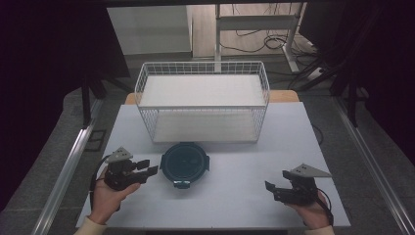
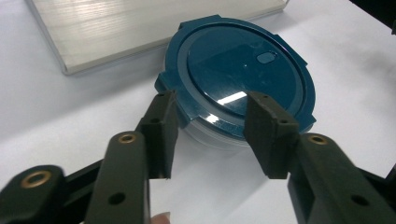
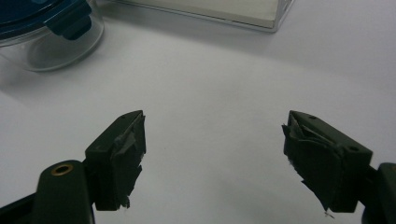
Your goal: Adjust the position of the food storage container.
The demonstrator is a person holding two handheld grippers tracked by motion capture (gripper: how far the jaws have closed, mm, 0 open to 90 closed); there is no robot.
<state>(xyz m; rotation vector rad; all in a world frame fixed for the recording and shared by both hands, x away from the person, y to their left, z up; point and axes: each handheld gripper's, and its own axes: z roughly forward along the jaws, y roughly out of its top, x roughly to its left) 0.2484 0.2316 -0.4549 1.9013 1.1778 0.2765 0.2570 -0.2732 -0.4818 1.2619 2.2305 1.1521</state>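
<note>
A round clear container with a dark blue clip-on lid (image 1: 185, 163) stands on the white table, just in front of the wire basket. My left gripper (image 1: 150, 167) is held just left of it, pointing at its rim. In the left gripper view the container (image 2: 238, 70) lies right beyond the open jaws of the left gripper (image 2: 212, 105), whose pads are not pressing on it. My right gripper (image 1: 276, 179) rests near the front right of the table, and the right gripper (image 3: 213, 119) stands open over bare tabletop. The container (image 3: 42, 28) sits at that view's top left.
A white wire basket (image 1: 203, 63) with a pale board on its floor (image 2: 140, 28) stands at the back middle of the table (image 1: 235, 196). Its near corner (image 3: 275, 21) lies ahead of the right gripper. Dark curtains and a metal frame surround the table.
</note>
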